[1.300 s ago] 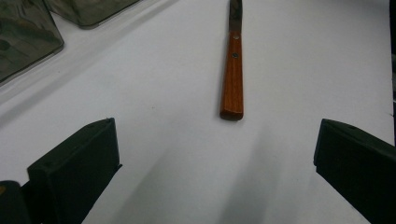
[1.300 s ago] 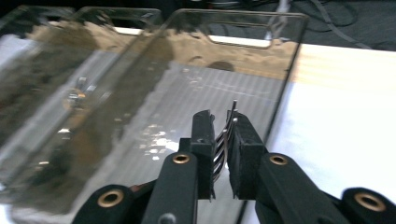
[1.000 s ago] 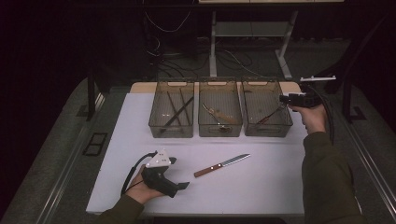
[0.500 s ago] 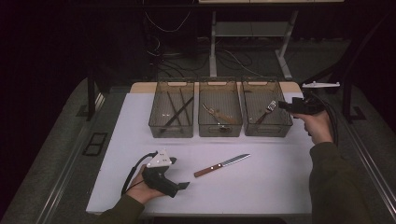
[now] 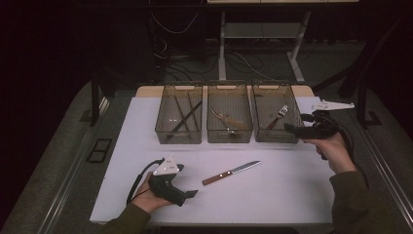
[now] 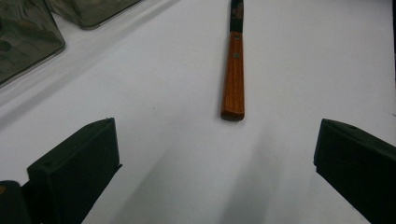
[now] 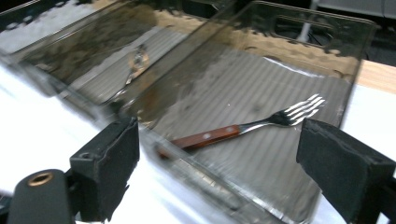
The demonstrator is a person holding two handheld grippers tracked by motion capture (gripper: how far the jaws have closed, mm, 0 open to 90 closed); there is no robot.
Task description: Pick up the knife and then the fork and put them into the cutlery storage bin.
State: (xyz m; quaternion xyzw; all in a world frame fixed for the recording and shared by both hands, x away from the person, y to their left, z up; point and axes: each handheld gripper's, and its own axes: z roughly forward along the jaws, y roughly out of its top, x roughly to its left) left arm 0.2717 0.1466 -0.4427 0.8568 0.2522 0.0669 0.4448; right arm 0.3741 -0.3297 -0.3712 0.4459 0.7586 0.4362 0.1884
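Moved since earlier frame: right gripper is drawn back from above the right bin to just off its near right corner; its fingers have just been opening and nothing is held between them.
Unmoved: left gripper, resting on the worktop, fingers spread wide and empty.
Knife: wooden-handled, lying flat on the worktop, handle end just ahead of the left gripper.
Right bin: one fork, wooden handle, lying flat.
Middle bin: utensils, kind not discernible.
Left bin: dark sticks, crossed.
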